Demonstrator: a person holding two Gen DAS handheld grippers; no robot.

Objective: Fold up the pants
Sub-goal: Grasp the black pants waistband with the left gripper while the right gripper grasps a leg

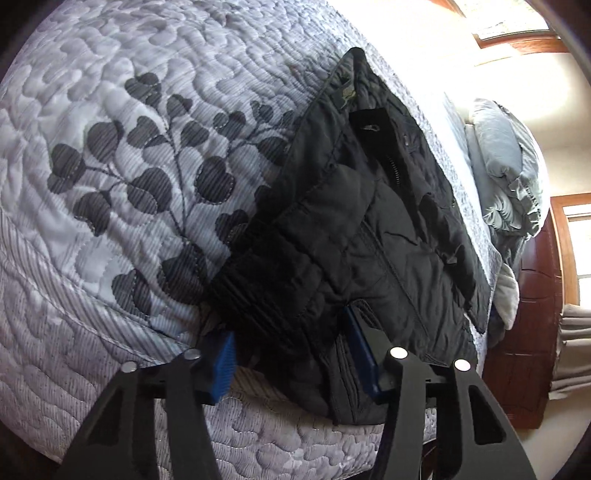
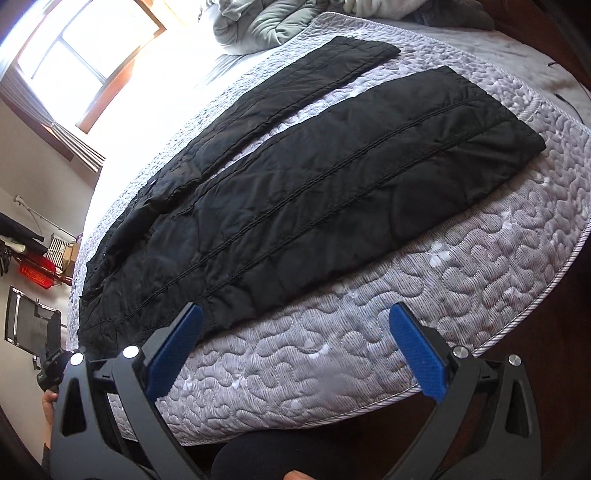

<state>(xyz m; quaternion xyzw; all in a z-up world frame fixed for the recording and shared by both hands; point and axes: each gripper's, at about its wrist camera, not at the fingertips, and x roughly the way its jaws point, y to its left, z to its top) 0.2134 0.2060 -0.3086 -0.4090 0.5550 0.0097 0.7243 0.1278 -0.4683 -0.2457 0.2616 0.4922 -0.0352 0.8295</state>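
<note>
Black quilted pants (image 2: pixel 314 195) lie flat on the bed (image 2: pixel 480 266), both legs stretched apart toward the pillows. In the left wrist view the waist end (image 1: pixel 351 221) with its open zipper fills the middle. My left gripper (image 1: pixel 291 354) is open, its blue pads on either side of the waistband corner at the bed's edge, not closed on it. My right gripper (image 2: pixel 295 354) is open and empty, hovering over the mattress edge just in front of the near leg's side seam.
The grey quilted bedspread (image 1: pixel 110 166) has a dark leaf pattern. Grey pillows and bedding (image 2: pixel 266 22) are piled at the head. A window (image 2: pixel 92 55) with a curtain is to the left. Dark wooden furniture (image 1: pixel 532 314) stands beyond the bed.
</note>
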